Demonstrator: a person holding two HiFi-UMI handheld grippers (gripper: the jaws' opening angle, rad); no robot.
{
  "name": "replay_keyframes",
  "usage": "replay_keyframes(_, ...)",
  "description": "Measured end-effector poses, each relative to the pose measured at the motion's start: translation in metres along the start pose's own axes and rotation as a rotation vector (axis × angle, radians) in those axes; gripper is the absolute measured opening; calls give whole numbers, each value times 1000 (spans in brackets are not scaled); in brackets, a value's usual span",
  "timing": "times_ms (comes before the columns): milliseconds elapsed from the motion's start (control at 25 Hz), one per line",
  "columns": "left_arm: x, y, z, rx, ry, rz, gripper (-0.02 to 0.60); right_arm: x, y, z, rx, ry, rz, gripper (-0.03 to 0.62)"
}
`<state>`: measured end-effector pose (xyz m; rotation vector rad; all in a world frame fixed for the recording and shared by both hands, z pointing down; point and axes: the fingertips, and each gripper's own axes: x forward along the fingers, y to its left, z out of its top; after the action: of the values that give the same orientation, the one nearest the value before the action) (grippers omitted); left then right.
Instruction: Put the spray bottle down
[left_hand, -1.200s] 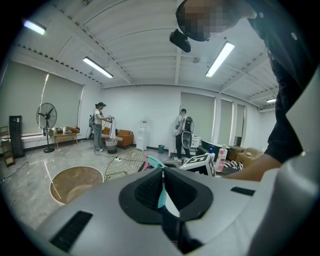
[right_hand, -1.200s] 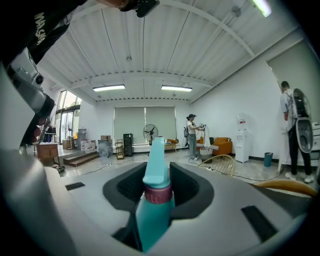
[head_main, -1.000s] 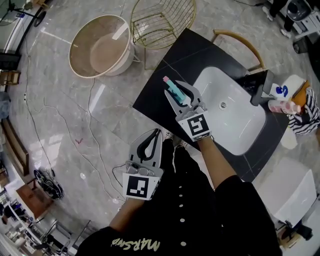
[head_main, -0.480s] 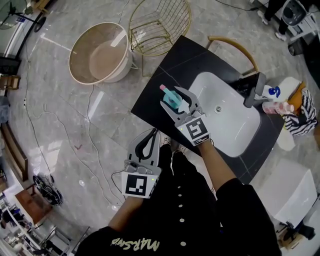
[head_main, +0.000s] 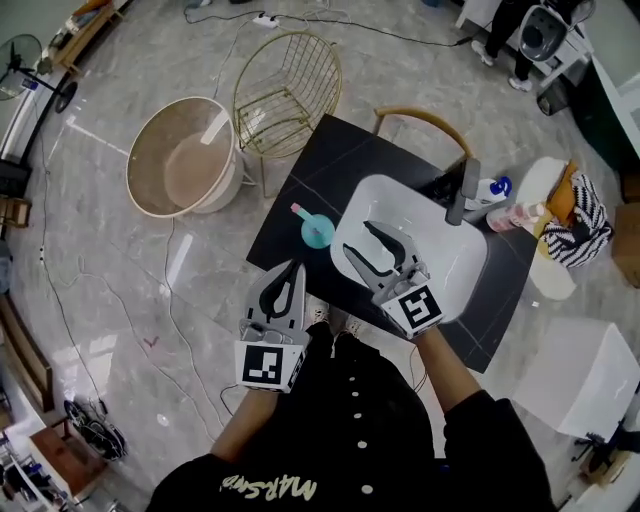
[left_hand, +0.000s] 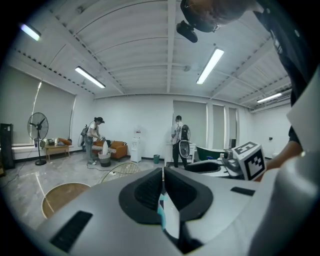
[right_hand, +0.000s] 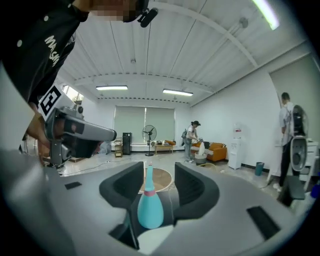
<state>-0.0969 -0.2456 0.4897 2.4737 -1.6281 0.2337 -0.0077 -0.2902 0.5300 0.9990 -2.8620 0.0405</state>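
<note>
Grey marble floor (head_main: 120, 300), large open room. A black stone counter (head_main: 320, 165) carries a white rectangular sink basin (head_main: 450, 260).

The teal spray bottle with the pink collar and nozzle (head_main: 317, 230) stands upright on the black counter, just left of the basin's left rim. Nothing touches it.

The right gripper (head_main: 357, 236) hangs over the basin, to the right of the bottle and apart from it. Its jaws stand wide and are closing. The right gripper view lines the bottle (right_hand: 149, 205) up in the gap of the right gripper (right_hand: 157, 175), beyond the tips and clear of both pads. It has let go.

The left gripper (head_main: 283, 295) is nearer, off the counter's near-left edge and above the floor. Its jaws are pressed together with nothing gripped, as the left gripper view shows (left_hand: 163, 172).

Further out:
- A grey tap (head_main: 462, 190) stands at the basin's far side, with small bottles just right of it.
- A striped black-and-white cloth (head_main: 575, 220) lies at the far right.
- A gold wire chair (head_main: 285, 95) and a round beige tub (head_main: 185, 160) stand on the floor, far left of the counter.
</note>
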Motion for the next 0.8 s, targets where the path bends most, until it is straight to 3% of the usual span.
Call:
replay_keyframes(160, 15, -11, 18, 25, -23, -48, 21, -52, -31, 19, -38, 50, -176, 108)
replay_keyframes(320, 31, -32, 38, 53, -55, -109, 21, -106, -56, 43, -25, 33, -346, 27)
replay_keyframes(600, 54, -70, 78, 99, -122, -227, 21, -196, -92, 78, -9, -36, -614, 0)
replay_keyframes(800, 57, -95, 93, 119, -145, -292, 21, -253, -110, 81, 13, -60, -774, -3)
